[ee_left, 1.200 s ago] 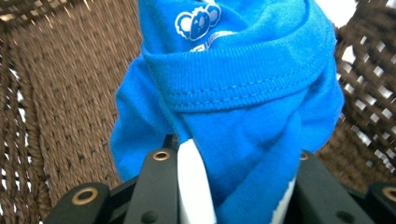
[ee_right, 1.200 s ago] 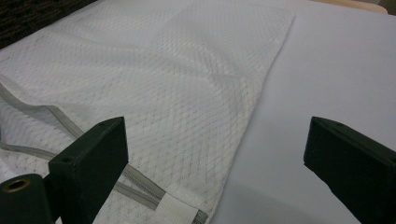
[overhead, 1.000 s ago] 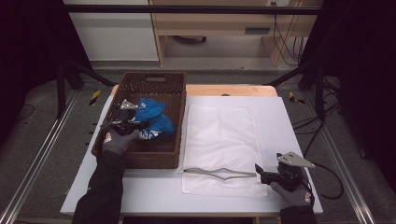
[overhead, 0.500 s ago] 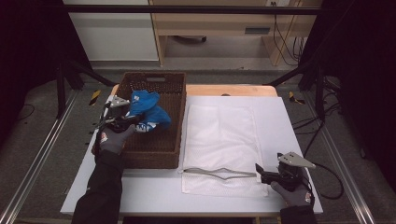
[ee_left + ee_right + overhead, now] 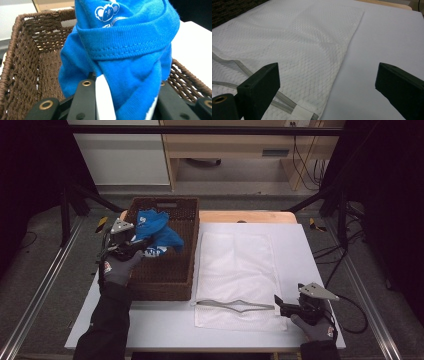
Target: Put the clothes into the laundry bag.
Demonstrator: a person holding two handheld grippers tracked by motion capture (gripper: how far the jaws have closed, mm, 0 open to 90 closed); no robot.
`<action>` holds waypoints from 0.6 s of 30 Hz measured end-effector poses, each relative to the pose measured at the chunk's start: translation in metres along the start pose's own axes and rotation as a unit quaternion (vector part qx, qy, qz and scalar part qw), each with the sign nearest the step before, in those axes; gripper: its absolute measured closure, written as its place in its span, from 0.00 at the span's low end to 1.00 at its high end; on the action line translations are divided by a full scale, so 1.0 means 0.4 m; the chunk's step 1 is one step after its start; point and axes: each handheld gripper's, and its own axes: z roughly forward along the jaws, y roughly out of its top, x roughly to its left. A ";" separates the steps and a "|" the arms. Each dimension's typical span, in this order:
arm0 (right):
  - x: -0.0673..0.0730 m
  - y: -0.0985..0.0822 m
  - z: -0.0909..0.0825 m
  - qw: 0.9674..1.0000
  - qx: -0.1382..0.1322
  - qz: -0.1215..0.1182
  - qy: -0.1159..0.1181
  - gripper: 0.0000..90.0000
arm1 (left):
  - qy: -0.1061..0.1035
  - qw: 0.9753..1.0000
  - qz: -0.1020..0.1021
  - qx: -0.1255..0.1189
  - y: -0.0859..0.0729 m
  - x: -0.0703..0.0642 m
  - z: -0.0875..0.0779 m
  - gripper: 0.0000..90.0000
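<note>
High view: left gripper [image 5: 131,245] fingers clamp blue garment [image 5: 157,232] above basket [image 5: 170,275]; right gripper [image 5: 280,304] fingers wide.

Table brightly lit; surroundings dark, perhaps underexposed.

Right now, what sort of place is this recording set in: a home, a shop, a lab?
Most likely a lab or recording studio set up for a laundry job. The white table stands inside a black metal frame with dark curtains around it, cables hang by a plain desk behind, and the person wears gloves.
</note>
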 end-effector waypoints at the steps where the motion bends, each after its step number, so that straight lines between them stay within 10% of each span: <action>1: 0.000 0.000 0.000 1.000 0.000 0.001 0.000 0.07 | -0.001 1.000 -0.001 -0.001 0.001 -0.003 -0.004 0.77; 18: 0.008 0.006 -0.006 1.000 -0.003 -0.004 -0.006 0.04 | -0.018 0.998 0.010 -0.060 0.031 -0.075 -0.113 0.77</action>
